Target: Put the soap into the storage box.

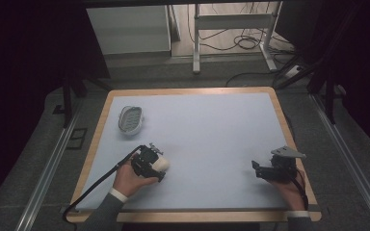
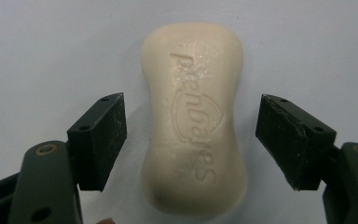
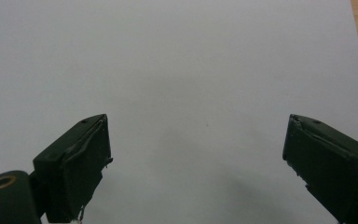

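You have one bar of soap (image 2: pixel 194 121) on the desk (image 1: pixel 212 130), cream-coloured, with lettering pressed into its upper face. You have one soap dish (image 1: pixel 130 119), white with a ribbed inner face, standing well apart from the bar. You hold two grippers, one per hand: the left gripper (image 2: pixel 191 140) and the right gripper (image 3: pixel 196 168). Each carries two black fingers (image 2: pixel 98 140), four in all. One cable trails from each gripper, two counted. One grey three-cornered plate sits on the right gripper. There is one desk, with one pale blue mat covering its top.
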The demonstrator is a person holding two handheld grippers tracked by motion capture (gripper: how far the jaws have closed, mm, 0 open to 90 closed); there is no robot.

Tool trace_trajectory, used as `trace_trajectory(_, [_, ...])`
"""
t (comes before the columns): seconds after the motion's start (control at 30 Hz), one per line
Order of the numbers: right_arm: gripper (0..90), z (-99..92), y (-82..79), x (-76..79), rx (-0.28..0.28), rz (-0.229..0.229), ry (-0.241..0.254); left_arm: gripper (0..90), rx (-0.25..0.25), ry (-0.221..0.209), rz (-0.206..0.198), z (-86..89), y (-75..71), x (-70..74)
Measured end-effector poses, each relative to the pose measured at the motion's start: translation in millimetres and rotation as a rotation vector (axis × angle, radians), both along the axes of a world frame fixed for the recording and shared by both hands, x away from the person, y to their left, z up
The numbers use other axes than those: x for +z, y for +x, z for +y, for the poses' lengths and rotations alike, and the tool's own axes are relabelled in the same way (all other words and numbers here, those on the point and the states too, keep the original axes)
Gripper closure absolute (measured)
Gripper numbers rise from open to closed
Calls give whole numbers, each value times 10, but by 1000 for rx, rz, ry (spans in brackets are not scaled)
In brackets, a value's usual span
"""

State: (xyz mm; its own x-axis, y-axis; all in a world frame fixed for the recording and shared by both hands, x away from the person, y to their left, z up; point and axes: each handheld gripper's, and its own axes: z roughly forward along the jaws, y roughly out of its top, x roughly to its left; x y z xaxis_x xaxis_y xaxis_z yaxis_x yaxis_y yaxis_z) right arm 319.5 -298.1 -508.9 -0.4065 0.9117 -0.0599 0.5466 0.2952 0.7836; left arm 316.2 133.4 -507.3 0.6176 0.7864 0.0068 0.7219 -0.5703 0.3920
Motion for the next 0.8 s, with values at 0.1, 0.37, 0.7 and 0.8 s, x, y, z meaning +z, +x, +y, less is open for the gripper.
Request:
trace_trajectory(0.1, [74,-9,0,1,-4,0,-2,297,6,9,-1,-17,4,-20])
trace_trajectory(0.37, [74,-23,-1,7,-8,-3,1,466,1,22,-8,-37,-16,-38])
trace_trajectory(0.7, [75,-55,-4,17,-21,-7,5,495,-17,14,-8,15,-6,-1])
trace_trajectory(0.8, [76,-63,-5,20,-22,-9,5,495,-19,0,-11,56,-3,50])
